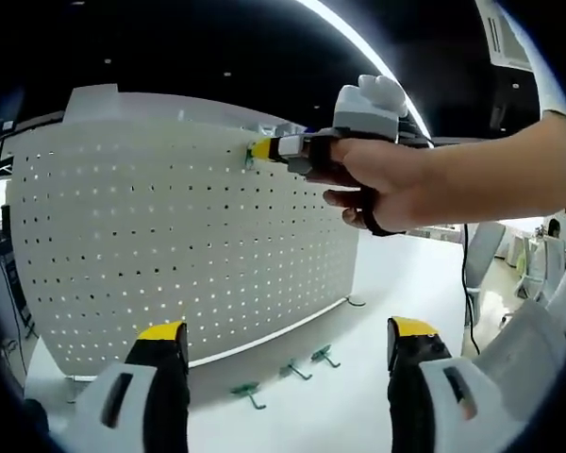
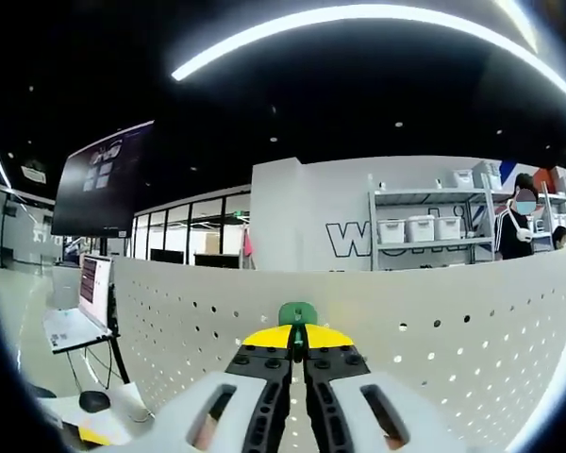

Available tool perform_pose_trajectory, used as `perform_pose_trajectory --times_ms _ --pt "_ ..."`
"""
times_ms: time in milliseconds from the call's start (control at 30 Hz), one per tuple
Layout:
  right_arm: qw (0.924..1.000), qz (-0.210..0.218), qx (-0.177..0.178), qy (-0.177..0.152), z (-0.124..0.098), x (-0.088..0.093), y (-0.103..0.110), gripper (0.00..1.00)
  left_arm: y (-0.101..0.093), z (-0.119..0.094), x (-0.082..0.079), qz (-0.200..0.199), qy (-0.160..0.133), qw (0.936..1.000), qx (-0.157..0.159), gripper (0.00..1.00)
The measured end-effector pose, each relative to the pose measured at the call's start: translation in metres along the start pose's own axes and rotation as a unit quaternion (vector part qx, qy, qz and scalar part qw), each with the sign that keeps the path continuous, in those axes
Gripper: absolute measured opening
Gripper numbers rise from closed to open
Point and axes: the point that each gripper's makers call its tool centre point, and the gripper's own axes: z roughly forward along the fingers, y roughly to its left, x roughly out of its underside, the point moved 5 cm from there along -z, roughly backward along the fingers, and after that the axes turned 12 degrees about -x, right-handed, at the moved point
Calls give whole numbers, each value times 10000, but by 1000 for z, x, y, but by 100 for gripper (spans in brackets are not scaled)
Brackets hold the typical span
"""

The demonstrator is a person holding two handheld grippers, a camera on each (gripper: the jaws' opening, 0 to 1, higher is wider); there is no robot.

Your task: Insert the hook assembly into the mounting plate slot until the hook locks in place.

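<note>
The green hook [image 2: 297, 312] sits pinched between the yellow tips of the right claw [image 2: 297, 338], its rounded green end poking out just past them toward the pegboard [image 2: 434, 349] straight ahead. In the left gripper view the same hook [image 1: 249, 157] shows as a small green piece at the tip of the right claw [image 1: 260, 149], touching the pegboard [image 1: 170, 236] near its upper edge. Its long axis seems to run along the claw's jaws, pointing into the perforated face, though it is too small to be sure.

A hand [image 1: 382, 179] grips that claw from behind, the forearm reaching away to the right.

The left claw [image 1: 288, 340] stands with its jaws wide apart and nothing between them. Beyond and between those jaws three spare hooks lie on the white desk [image 1: 406, 283] at the foot of the pegboard: one [image 1: 248, 392] nearest the left jaw, one [image 1: 293, 369] in the middle, one [image 1: 324, 356] closest to the right jaw, each with its thin stem pointing away from the board.

Beyond the pegboard in the right gripper view stand a shelving rack [image 2: 424, 231] with bins and, left of the claw, an open laptop [image 2: 85, 302].
</note>
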Motion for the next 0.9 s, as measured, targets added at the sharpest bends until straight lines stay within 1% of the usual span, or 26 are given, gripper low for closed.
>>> perform_pose_trajectory --times_ms 633,700,733,767,900 --pt "10000 -21 -40 81 6 7 2 1 3 0 4 -17 68 10000 -33 88" --pt "9999 -2 -11 133 6 9 1 1 4 0 4 -28 70 10000 -40 88" --pt "9999 49 -6 101 6 9 1 1 4 1 4 -24 69 10000 -36 87" --pt "9999 -6 19 113 6 8 1 1 4 1 3 -21 70 10000 -38 88" --pt "9999 8 93 116 8 9 2 1 5 1 3 -54 57 10000 -49 88"
